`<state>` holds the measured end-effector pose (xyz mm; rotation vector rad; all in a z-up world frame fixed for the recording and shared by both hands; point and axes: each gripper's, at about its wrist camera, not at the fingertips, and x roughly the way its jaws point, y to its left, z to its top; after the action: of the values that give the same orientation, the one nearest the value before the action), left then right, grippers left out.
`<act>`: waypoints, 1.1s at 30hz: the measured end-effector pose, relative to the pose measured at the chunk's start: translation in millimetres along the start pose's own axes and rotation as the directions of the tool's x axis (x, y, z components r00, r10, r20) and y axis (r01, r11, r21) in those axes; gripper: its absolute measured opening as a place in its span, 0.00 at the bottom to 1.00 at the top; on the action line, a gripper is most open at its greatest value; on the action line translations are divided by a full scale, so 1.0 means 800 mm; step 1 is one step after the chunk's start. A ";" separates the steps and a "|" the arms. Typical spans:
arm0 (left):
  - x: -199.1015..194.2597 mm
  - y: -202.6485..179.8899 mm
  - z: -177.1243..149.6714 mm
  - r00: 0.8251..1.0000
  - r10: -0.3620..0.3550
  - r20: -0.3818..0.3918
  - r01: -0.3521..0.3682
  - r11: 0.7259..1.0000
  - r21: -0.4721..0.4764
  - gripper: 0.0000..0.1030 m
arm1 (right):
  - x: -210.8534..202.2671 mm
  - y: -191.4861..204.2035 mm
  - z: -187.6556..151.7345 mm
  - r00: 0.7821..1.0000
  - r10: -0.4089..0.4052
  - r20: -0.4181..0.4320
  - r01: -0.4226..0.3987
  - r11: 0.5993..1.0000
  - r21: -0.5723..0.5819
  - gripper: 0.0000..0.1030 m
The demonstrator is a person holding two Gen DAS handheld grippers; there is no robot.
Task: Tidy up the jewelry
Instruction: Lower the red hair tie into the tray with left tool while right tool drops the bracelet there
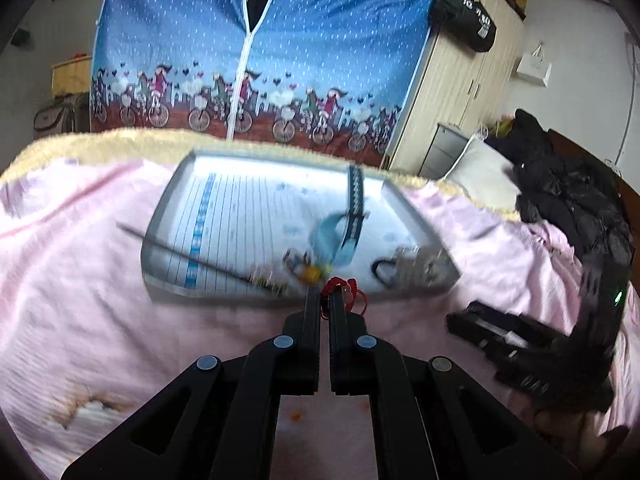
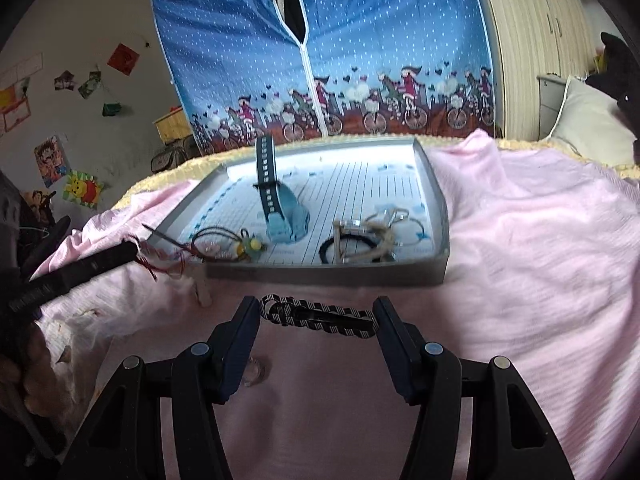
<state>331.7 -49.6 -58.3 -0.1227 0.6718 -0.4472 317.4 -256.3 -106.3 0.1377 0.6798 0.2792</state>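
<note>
1. At the left, the left gripper point(image 1: 325, 294) has its jaws pressed nearly together on a red cord bracelet point(image 1: 345, 285), held just at the near left edge of the grey tray point(image 2: 443, 216); loose red strands trail from its tip onto the pink blanket point(image 2: 520, 264); I judge this piece about to be delivered, not yet laid down.
2. Inside the tray, from left: a thin dark hair stick point(image 2: 168, 240) poking over the rim; a cord pendant with a yellow-green charm point(image 2: 251, 246); a blue watch point(image 2: 286, 222) with its strap standing up; a black hair tie point(image 2: 348, 246); a pale tangle of chain or clips point(image 2: 380, 236), too blurred to name; these look sorted already.
3. Before the tray, the right gripper point(image 2: 318, 318) stands wide open and holds nothing; a black-and-white striped strap with a clasp point(image 2: 320, 317) lies on the blanket between its fingers, untouched; it seems the remaining item.
</note>
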 end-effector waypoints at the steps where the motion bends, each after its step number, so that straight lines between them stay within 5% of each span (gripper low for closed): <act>1: -0.003 -0.005 0.009 1.000 0.008 0.007 -0.008 1.000 0.004 0.02 | 0.002 -0.001 0.003 1.000 0.002 0.011 -0.002 1.000 0.002 0.55; 14: 0.064 0.015 0.051 0.982 0.184 -0.032 -0.184 0.983 -0.006 0.02 | 0.063 0.038 0.049 0.996 0.016 0.083 -0.004 0.990 -0.139 0.55; 23: 0.096 0.066 0.031 0.975 0.188 -0.116 -0.196 0.979 -0.062 0.02 | 0.114 0.056 0.048 1.000 0.013 -0.023 -0.017 0.979 -0.203 0.55; 29: 0.091 0.074 0.029 0.981 0.156 -0.116 -0.170 0.978 -0.119 0.03 | 0.108 0.049 0.044 1.000 0.016 -0.020 -0.019 0.983 -0.182 0.61; 32: 0.081 0.071 0.032 0.979 0.166 -0.120 -0.181 0.976 -0.124 0.11 | 0.101 0.047 0.047 1.000 0.014 -0.006 -0.015 0.984 -0.180 0.65; 33: 0.074 0.069 0.033 0.979 0.169 -0.113 -0.183 0.976 -0.122 0.21 | 0.096 0.047 0.048 1.000 0.008 0.004 -0.007 0.983 -0.182 0.66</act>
<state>409.2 -26.7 -86.1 -0.1644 0.8058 -0.2389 391.2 -198.5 -114.6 -0.0341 0.6461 0.3469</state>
